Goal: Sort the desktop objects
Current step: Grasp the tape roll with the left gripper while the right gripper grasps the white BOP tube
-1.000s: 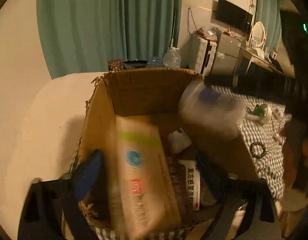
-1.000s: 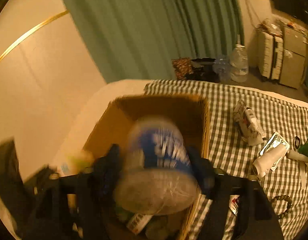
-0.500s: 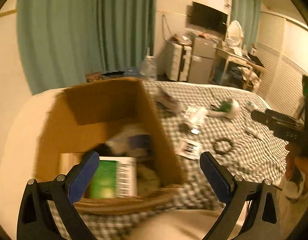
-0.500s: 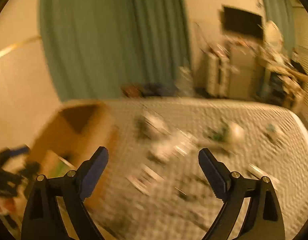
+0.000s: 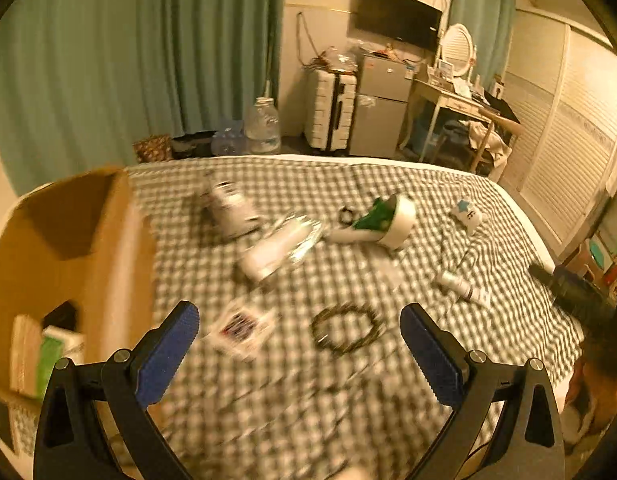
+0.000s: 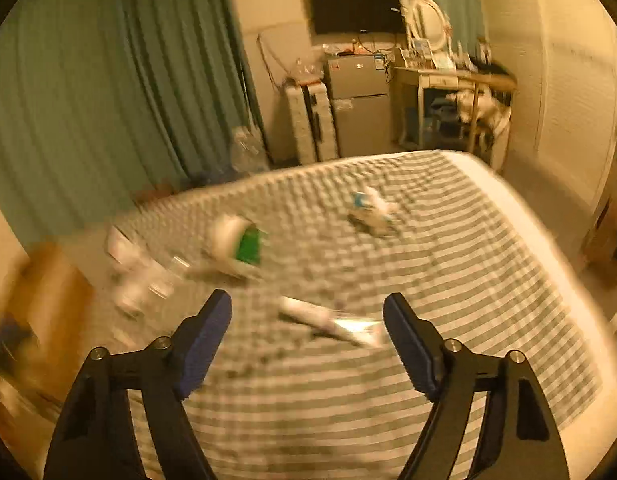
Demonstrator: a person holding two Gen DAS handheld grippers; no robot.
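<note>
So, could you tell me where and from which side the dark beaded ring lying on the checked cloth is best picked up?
Take the beaded ring by one section of its band, coming straight down from above with the open left tool. It lies flat on the checked cloth, so only its thin rim gives any grip.

Layout taken from the cardboard box (image 5: 68, 264), which stands on the bed (image 5: 388, 400) at its left edge. In the box, cartons (image 5: 48, 356) stand upright. Right of the box lies a card (image 5: 240, 330), and right of that a bead ring (image 5: 346, 330). Behind these lie a packet (image 5: 230, 208), a tube (image 5: 276, 248) and a cup (image 5: 382, 220) on its side. Farthest right of the box lies a small tube (image 5: 462, 286). My open left gripper (image 5: 300, 354) hangs before the card and ring.
</note>
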